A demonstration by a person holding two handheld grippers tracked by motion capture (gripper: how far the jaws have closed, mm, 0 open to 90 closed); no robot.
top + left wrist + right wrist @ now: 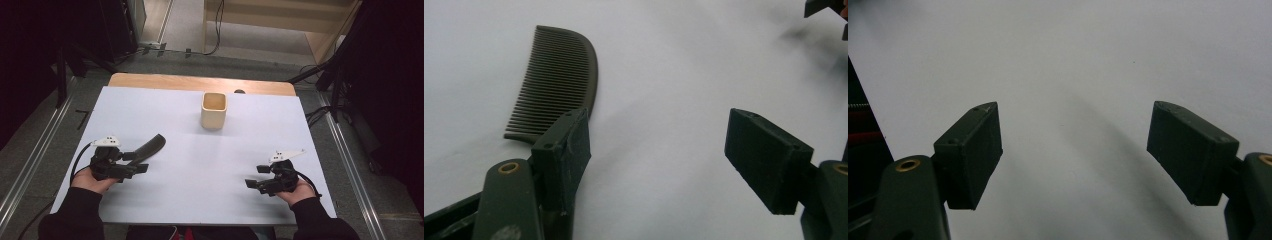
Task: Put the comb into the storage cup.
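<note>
My left claw (141,166) sits low at the near-left of the white sheet (190,200), jaws spread wide w/ nothing between them. In the left gripper view the claw (659,150) gapes over bare sheet, and the comb (555,80) lies flat just ahead of one jaw; that jaw's tip covers the comb's near end, can't tell if it's touching. The comb's teeth point away from the gap, its curved spine faces it. So the comb is beside that jaw, not between the two.

From the high view the comb (149,147) is a dark curved strip running from my left claw up toward the middle of the sheet, far end angled at the cup (214,110). The cup is cream, squarish, upright, open top, standing towards the far edge of the sheet, well apart from the comb and both claws.

My right claw (256,176) is at the near-right, held in my right hand (299,190), also wide open & holding nothing. In the right gripper view the claw (1073,145) has only plain sheet between the jaws. Both claws point inward toward each other, well apart. The wooden table edge (150,80) shows past the far side of the sheet.
</note>
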